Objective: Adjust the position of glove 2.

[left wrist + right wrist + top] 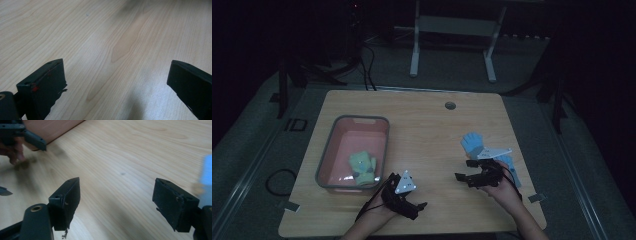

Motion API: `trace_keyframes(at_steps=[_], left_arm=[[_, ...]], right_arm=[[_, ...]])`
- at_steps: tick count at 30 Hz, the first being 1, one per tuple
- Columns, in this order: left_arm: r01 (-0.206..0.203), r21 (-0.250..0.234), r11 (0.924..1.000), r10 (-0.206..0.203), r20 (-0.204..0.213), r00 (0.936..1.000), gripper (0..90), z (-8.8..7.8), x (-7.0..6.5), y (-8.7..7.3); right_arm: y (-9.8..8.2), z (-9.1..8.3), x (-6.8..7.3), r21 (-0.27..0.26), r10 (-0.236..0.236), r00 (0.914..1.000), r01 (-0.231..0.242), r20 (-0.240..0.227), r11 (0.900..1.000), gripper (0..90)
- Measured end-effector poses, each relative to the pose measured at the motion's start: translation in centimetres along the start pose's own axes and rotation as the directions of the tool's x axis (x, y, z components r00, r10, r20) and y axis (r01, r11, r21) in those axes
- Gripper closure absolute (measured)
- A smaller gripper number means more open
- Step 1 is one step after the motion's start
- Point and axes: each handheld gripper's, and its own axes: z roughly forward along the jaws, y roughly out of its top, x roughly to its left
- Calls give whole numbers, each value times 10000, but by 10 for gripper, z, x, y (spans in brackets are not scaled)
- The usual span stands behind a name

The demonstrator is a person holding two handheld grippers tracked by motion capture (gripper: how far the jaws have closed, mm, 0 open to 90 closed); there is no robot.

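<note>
In the pink tub [333, 150] far left of the blue glove [473, 142] lies a green glove [362, 168], then the left gripper [418, 206] and right gripper [460, 170] wait with jaws open and empty, and the blue glove on the table [427, 125] looks soft, light and floppy, so pinch its cuff.

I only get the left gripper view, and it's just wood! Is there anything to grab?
Observer: Yes, a blue glove lies on the table, by the right gripper.
Child: Is it grabbing the glove?
Observer: No, its jaws are open with just wood between them.
Child: What else is there?
Observer: A pink bin with a green glove inside.
</note>
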Motion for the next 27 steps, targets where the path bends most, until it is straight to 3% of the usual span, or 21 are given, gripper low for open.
trace_keyframes(at_steps=[5, 9, 11, 13, 19, 23, 27], left_arm=[[235, -88, 9997, -234, 63, 9997, 22, 1, 1, -2], [261, -128, 9996, -261, 4, 9997, 22, 2, 1, -4], [274, -193, 9994, -274, 9, 9996, 22, 2, 1, -5], [353, -305, 9989, -353, -7, 9994, 22, 3, 1, -6], [319, -500, 9982, -328, -169, 9993, 22, 2, 1, -7], [324, -554, 9979, -333, -160, 9993, 22, 2, 1, -7], [282, -592, 9978, -286, -66, 9996, 22, 2, 1, -8]], right_arm=[[-5, -12, -13, -213, 33, 9965, -16, 834, 9998, 320], [-6, -21, -25, -309, 68, 9873, -19, 1585, 9995, 357], [-6, -23, -29, -283, 98, 9860, -52, 1666, 9996, 404], [-4, -26, -38, -20, -78, 9760, 84, 2178, 10000, 456], [4, -22, -57, 152, 6, 9683, -45, 2498, 9999, 558], [8, -16, -66, 154, 122, 9681, -166, 2502, 9997, 588], [16, 0, -84, 227, 365, 9666, -437, 2539, 9988, 627]])
